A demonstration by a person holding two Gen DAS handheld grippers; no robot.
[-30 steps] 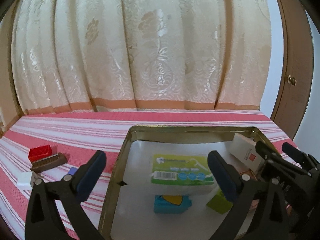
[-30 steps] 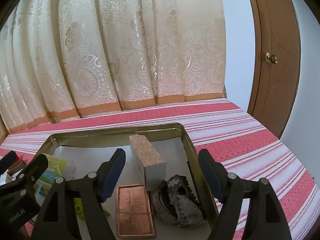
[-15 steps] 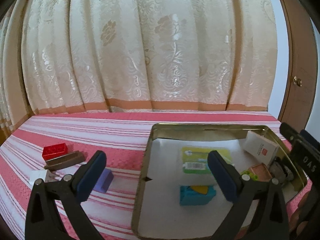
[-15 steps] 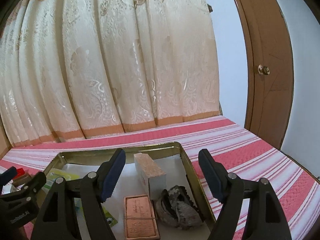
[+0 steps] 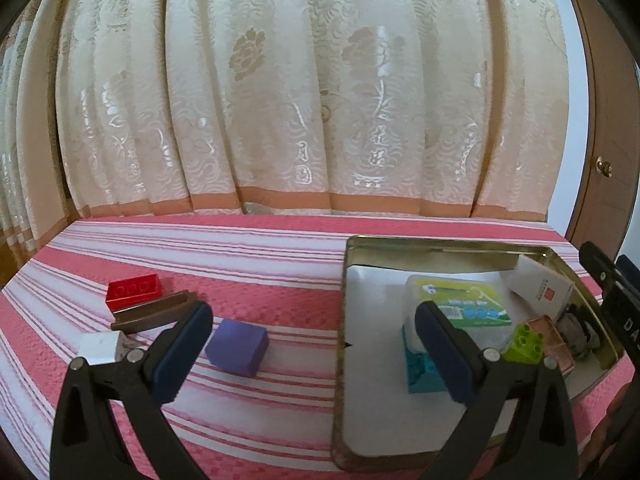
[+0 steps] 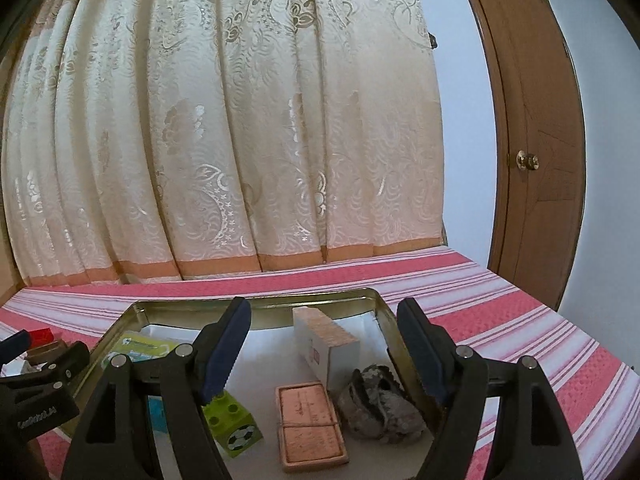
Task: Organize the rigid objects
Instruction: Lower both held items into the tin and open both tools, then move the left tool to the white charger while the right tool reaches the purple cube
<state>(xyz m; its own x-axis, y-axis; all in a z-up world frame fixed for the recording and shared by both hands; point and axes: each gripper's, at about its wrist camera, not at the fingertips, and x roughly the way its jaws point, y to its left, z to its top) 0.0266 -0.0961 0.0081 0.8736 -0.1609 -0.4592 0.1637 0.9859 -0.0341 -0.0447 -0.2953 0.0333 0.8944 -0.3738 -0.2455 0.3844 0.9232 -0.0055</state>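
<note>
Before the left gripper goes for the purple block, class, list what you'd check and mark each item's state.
1. Left gripper open and empty: ok.
2. Purple block lies free on the striped cloth, apart from the brown piece: ok.
3. Metal tin has bare floor left: ok.
4. Right gripper open, over the tin, away from the block: ok.
5. Block's weight: cannot tell.

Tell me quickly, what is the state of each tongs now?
Left tongs: open, holding nothing.
Right tongs: open, holding nothing.
</note>
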